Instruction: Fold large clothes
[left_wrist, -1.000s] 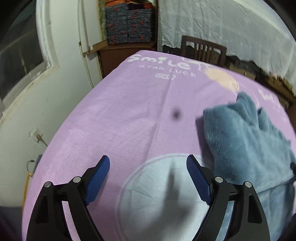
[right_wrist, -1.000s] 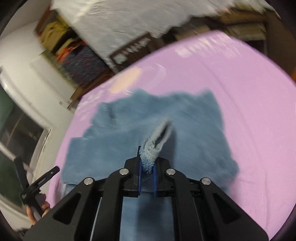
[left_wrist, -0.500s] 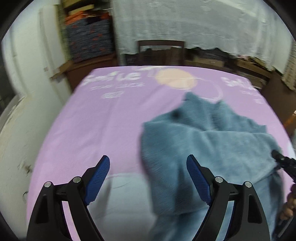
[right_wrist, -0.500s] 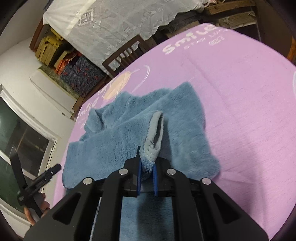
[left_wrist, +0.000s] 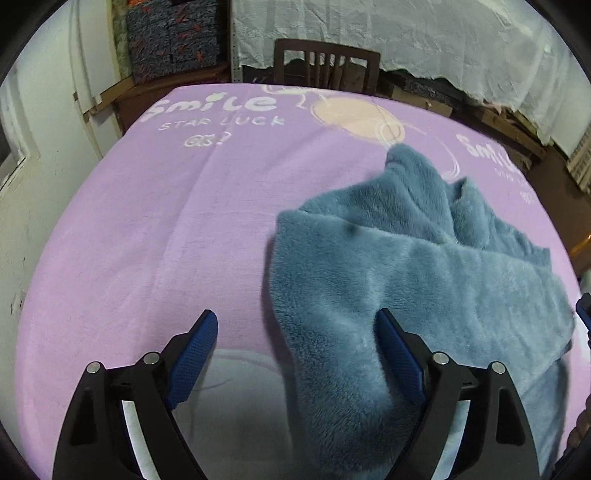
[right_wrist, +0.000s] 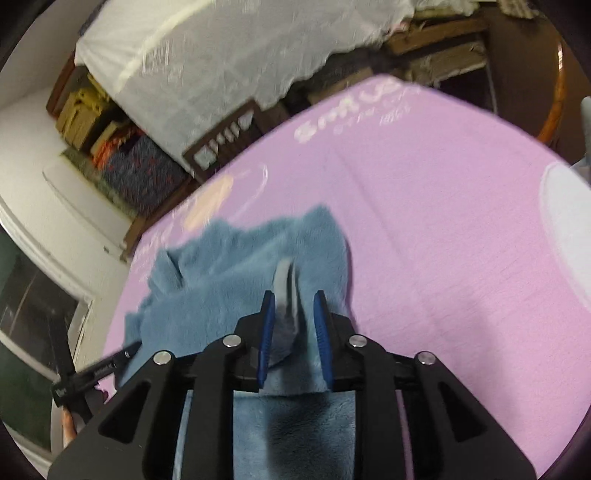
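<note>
Item 1. Left gripper (left_wrist: 297, 330), black frame with blue ribbed pads: jaws spread wide, holding nothing. Its right pad sits against the near fold of the garment; its left pad hangs over bare cover.

Item 2. Right gripper (right_wrist: 293, 319), same make: jaws parted, a raised ridge of fabric standing loose between the pads, not pinched.

Item 3. Fluffy grey-blue fleece garment (left_wrist: 406, 280): lying in a rumpled heap on the bed cover, toward the near right in the left wrist view, its near end running under the left gripper. A broad band is folded across the top; bunched folds rise behind it. In the right wrist view the garment (right_wrist: 236, 273) lies directly ahead of the jaws.

Item 4. Lilac plush bed cover (left_wrist: 147, 229): spread flat, printed with white "Smile / STAR LUCK" lettering and a peach disc at the far edge.

Item 5. Dark wooden slat-back chair (left_wrist: 327, 64): just beyond the far edge.

Item 6. White lace cloth (left_wrist: 424, 33): draped behind the chair.
</note>
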